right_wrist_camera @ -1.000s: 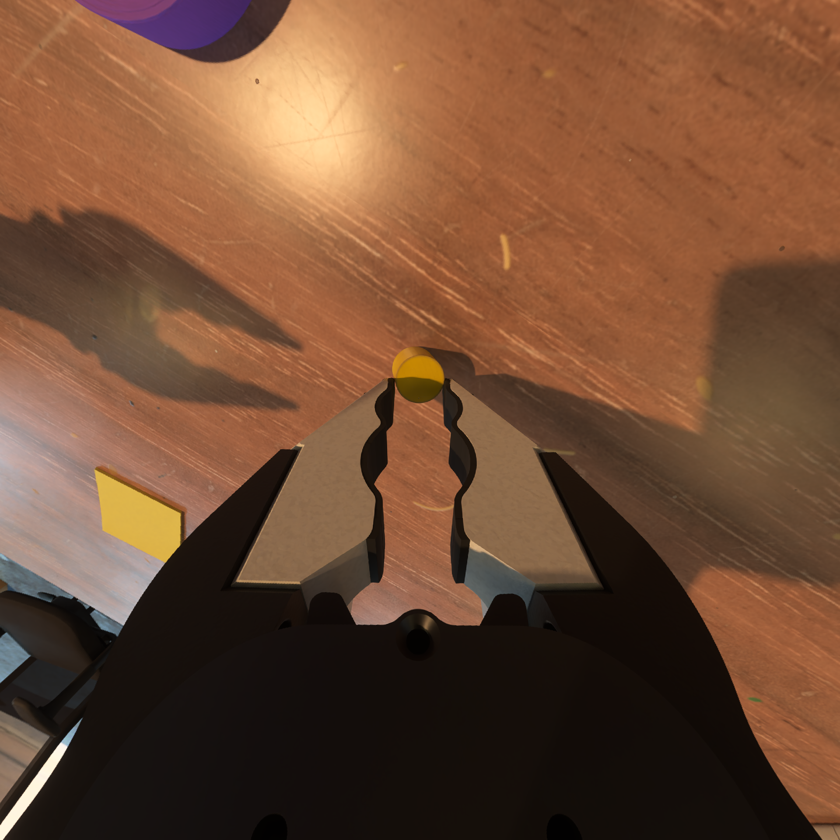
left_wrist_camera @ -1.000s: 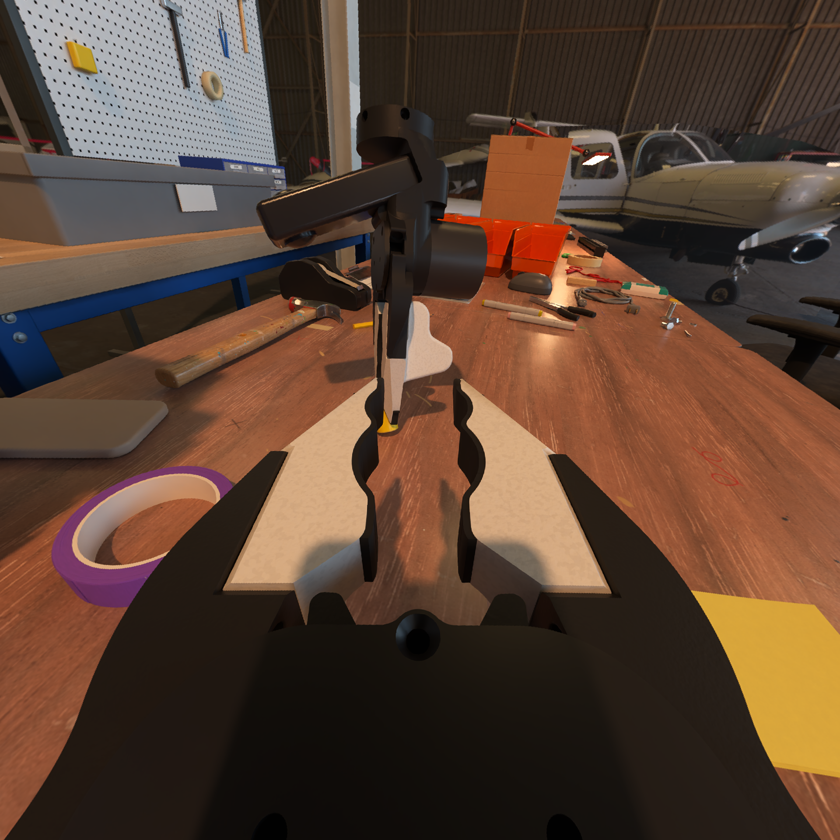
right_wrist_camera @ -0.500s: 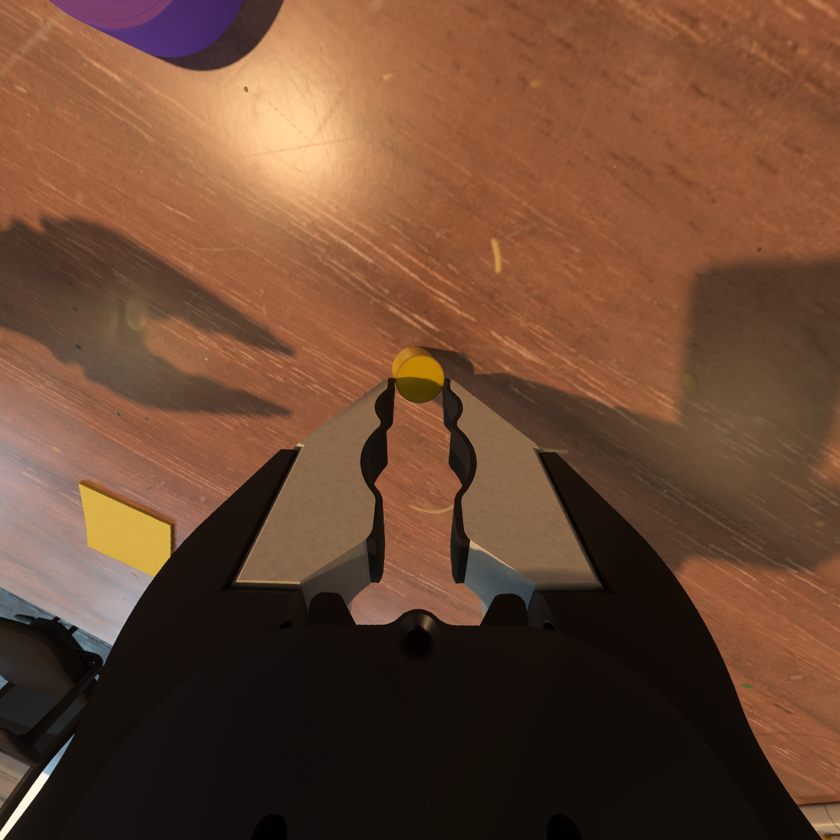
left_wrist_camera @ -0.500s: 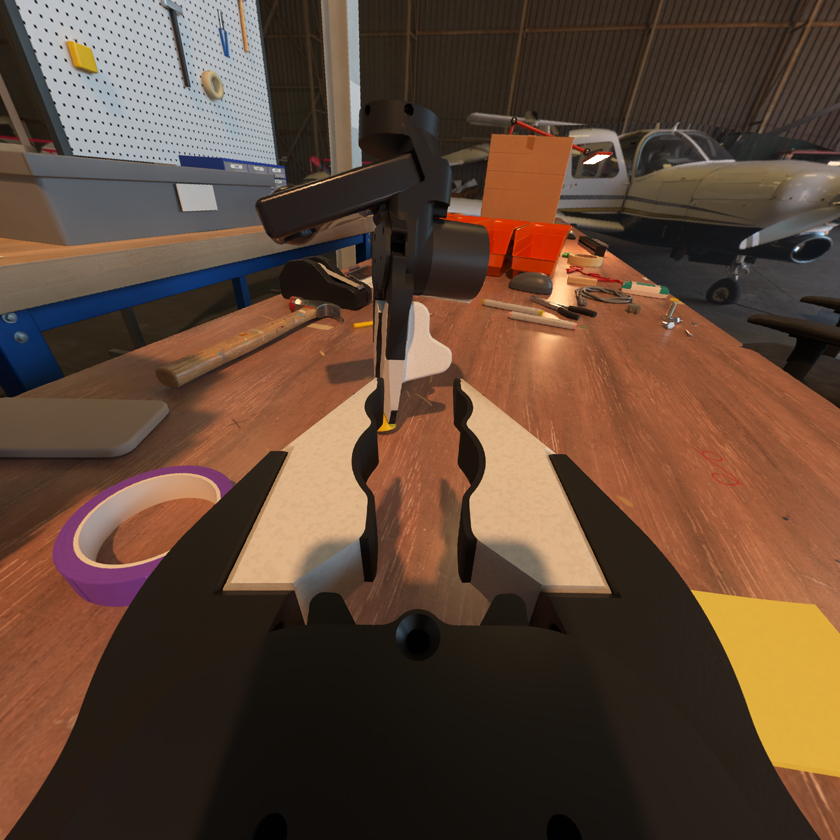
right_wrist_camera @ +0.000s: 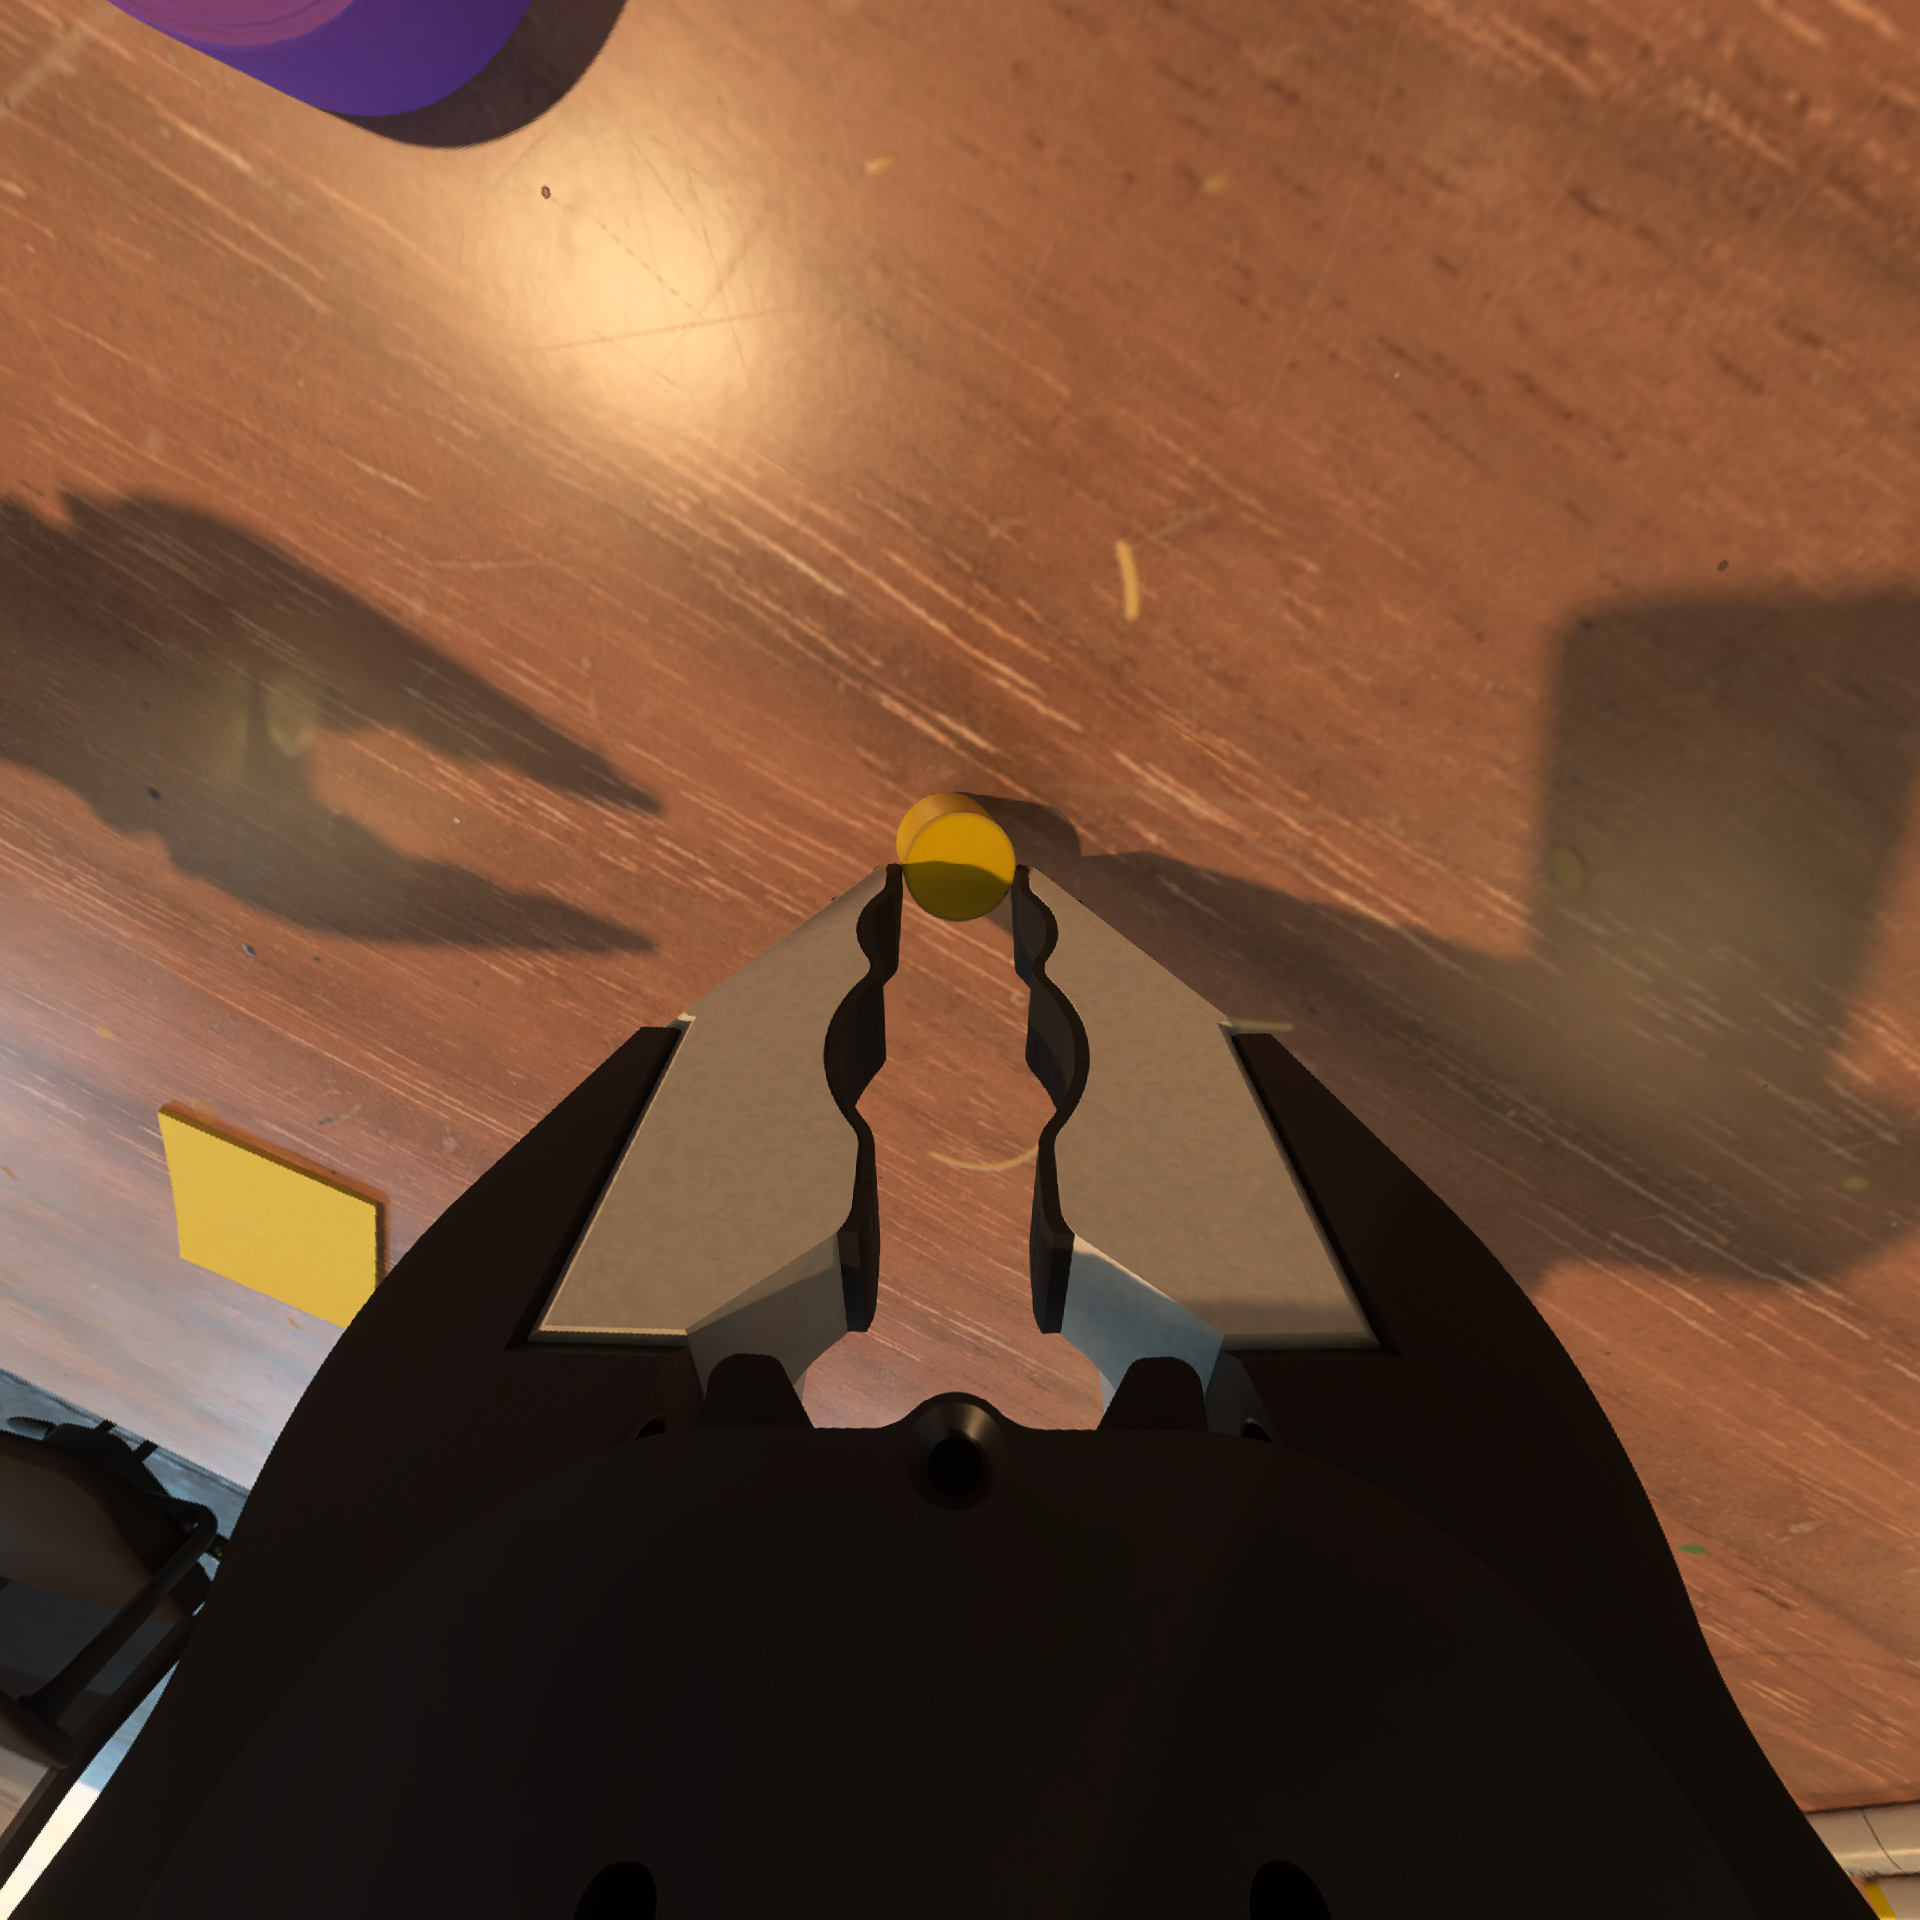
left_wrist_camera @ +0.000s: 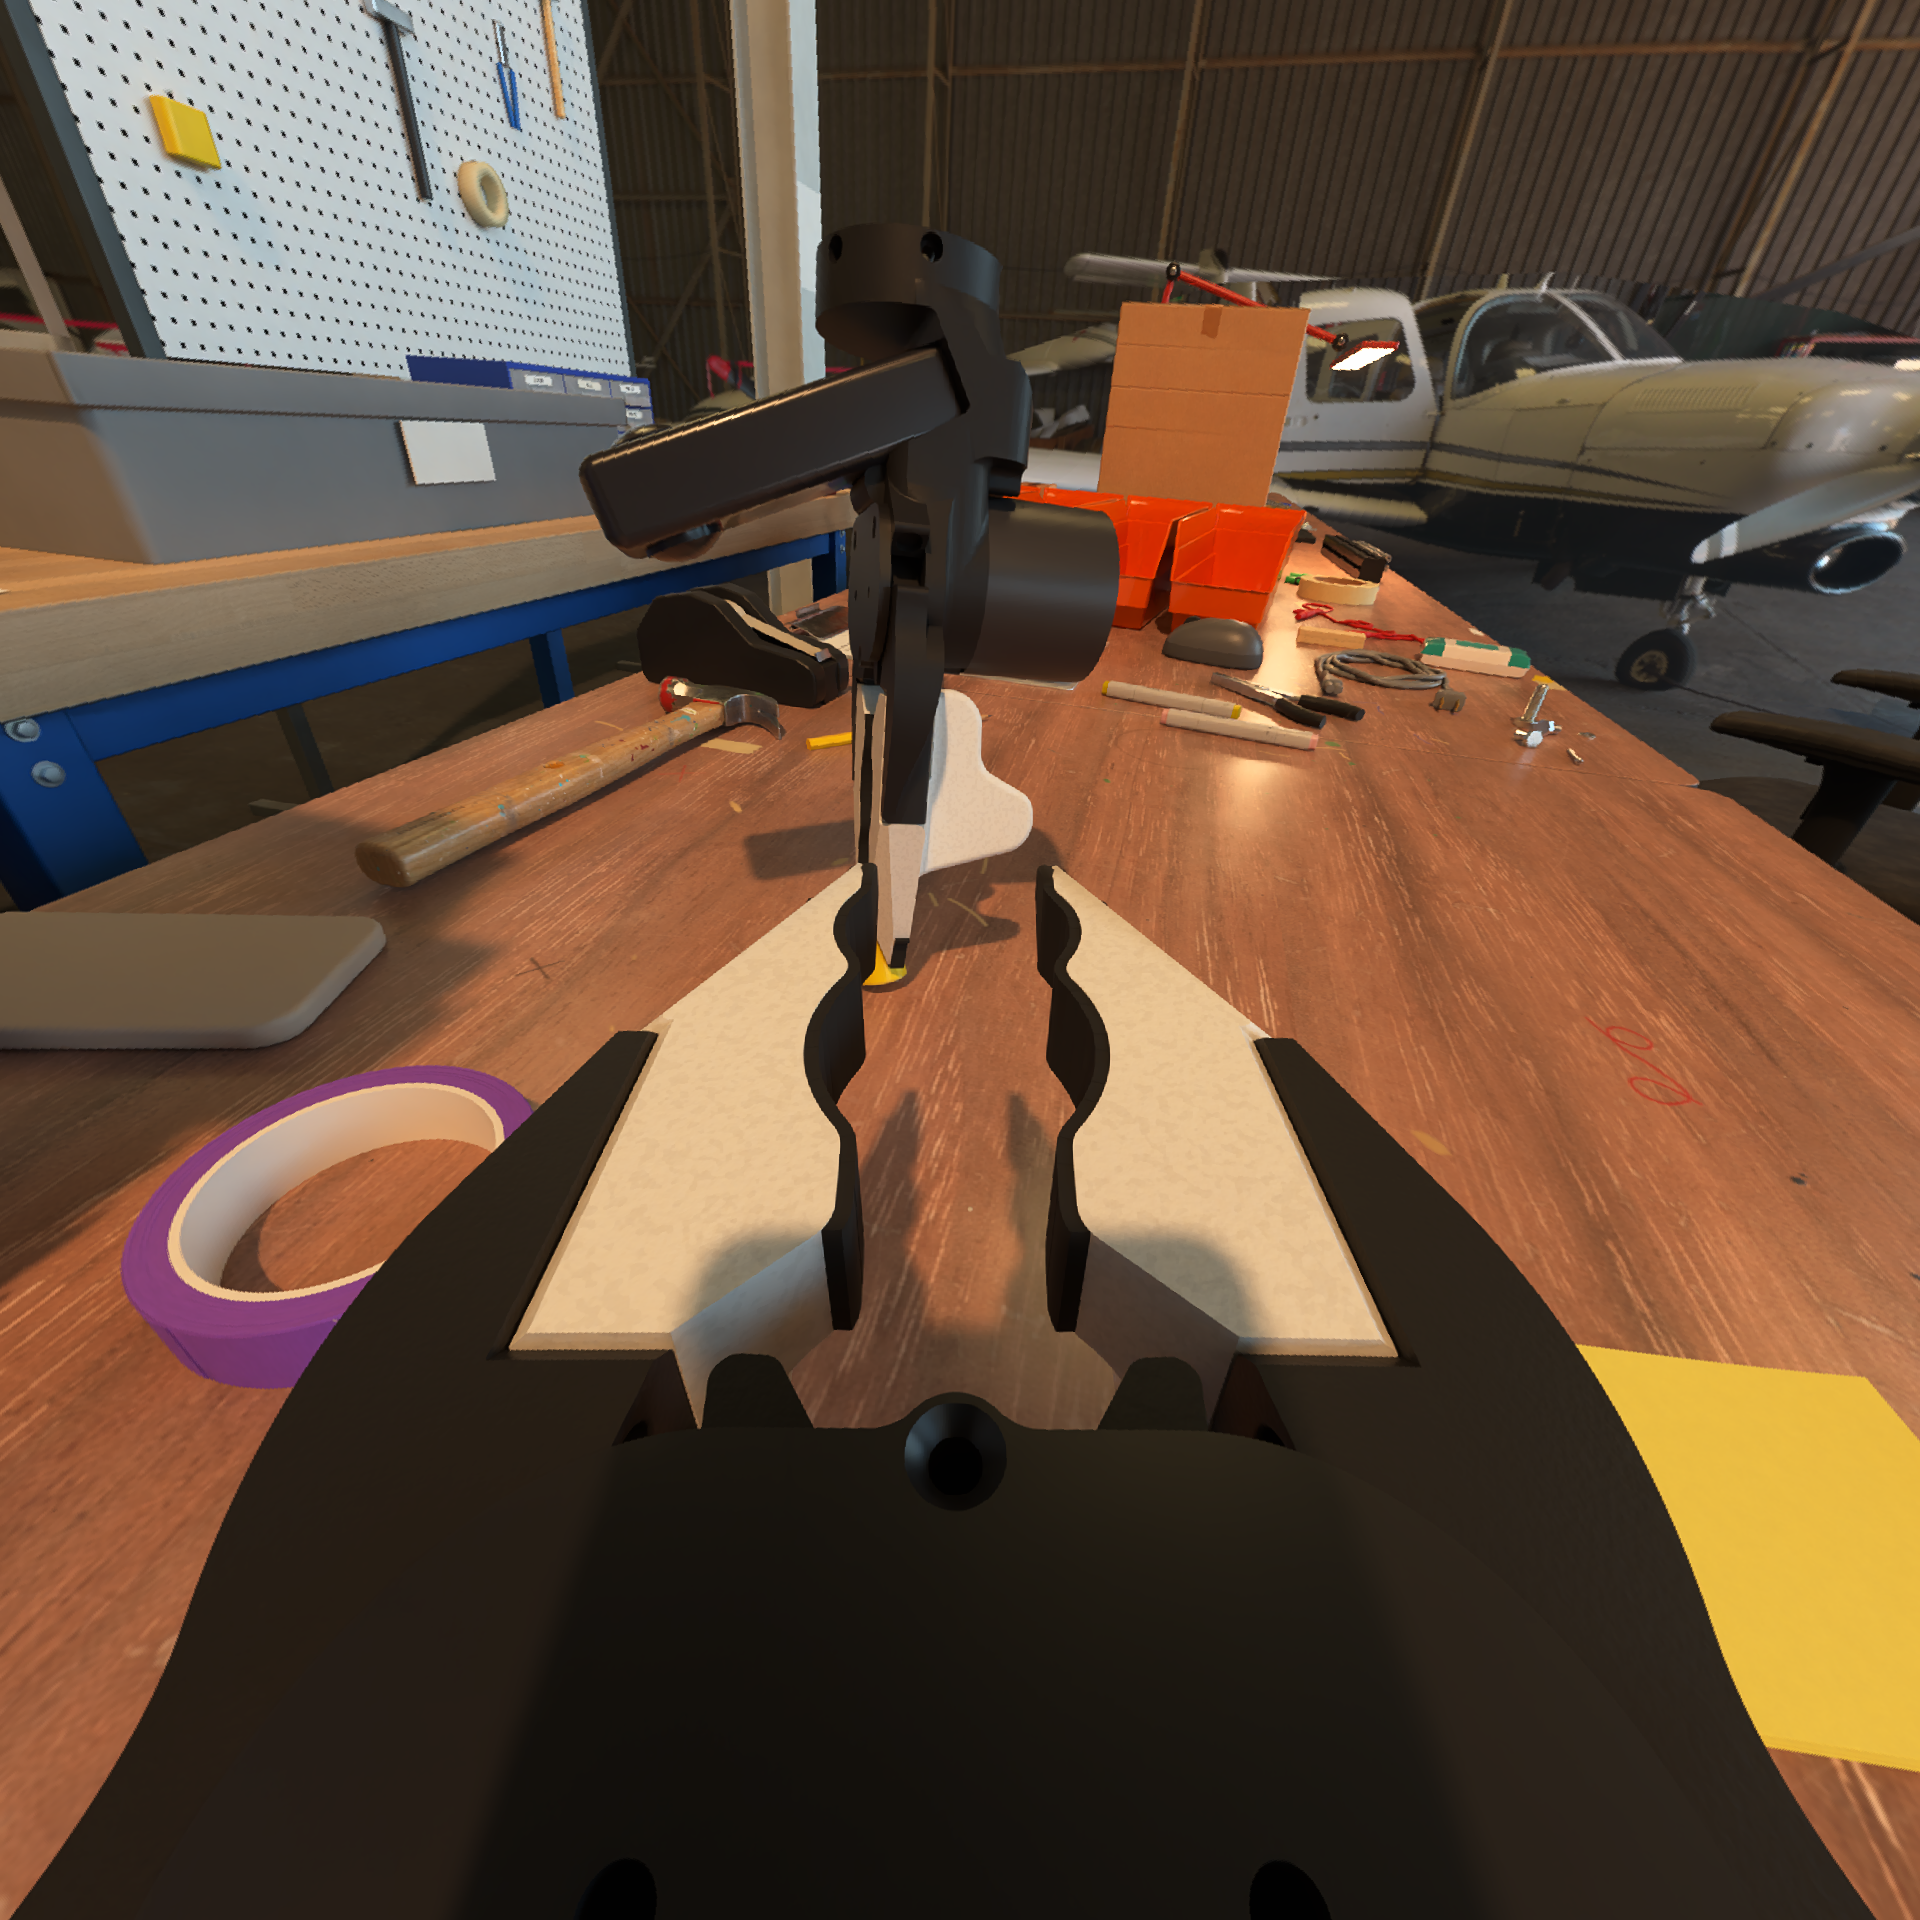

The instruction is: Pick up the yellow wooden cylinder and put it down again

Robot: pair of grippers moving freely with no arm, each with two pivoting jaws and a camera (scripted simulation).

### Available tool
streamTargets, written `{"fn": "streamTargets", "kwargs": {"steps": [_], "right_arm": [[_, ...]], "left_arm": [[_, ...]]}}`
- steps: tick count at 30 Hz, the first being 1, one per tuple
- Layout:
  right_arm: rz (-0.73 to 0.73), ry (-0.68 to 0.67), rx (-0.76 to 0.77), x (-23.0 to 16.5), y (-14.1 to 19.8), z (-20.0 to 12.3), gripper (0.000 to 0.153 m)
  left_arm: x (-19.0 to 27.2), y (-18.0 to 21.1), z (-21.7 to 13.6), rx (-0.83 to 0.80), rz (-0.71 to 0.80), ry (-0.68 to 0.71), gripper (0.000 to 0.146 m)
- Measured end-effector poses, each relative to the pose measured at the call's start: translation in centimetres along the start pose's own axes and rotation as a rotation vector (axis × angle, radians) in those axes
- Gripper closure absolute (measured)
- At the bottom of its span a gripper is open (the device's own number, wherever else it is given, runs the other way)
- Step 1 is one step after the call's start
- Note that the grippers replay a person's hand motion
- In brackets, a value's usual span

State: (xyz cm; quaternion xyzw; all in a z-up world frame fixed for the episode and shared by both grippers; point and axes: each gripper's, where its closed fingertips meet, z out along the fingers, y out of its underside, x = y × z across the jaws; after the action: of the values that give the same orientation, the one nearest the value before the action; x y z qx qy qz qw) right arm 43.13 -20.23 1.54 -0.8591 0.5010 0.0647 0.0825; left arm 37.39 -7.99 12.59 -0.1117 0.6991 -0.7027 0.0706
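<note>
The yellow wooden cylinder (right_wrist_camera: 954, 857) is pinched between the fingertips of my right gripper (right_wrist_camera: 954, 881), which points straight down at the brown wooden table (right_wrist_camera: 1351, 364). The cylinder's shadow lies right beside it. In the left wrist view the right gripper (left_wrist_camera: 889, 951) stands upright ahead, with a bit of the yellow cylinder (left_wrist_camera: 883, 972) showing at its tips, at or just above the table top. My left gripper (left_wrist_camera: 954, 878) is open and empty, low over the table, pointing at the right gripper.
A purple tape roll (left_wrist_camera: 312, 1216) lies at the left and a yellow sheet (left_wrist_camera: 1787, 1538) at the right. A hammer (left_wrist_camera: 561, 790), a grey pad (left_wrist_camera: 177, 977), a white piece (left_wrist_camera: 971, 805) and orange bins (left_wrist_camera: 1195, 561) lie farther off.
The right gripper has shifted and tilted slightly with the cylinder still in its fingertips; the table drifts a little in its view. The left gripper has not moved.
</note>
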Motion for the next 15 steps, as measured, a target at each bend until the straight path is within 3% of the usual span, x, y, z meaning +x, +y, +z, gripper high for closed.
{"fn": "streamTargets", "kwargs": {"steps": [15], "right_arm": [[-0.027,0.035,-0.003,0.04,-0.05,0.03,0.132]], "left_arm": [[0.00,0.00,0.03,0.000,0.000,0.000,0.116]]}}
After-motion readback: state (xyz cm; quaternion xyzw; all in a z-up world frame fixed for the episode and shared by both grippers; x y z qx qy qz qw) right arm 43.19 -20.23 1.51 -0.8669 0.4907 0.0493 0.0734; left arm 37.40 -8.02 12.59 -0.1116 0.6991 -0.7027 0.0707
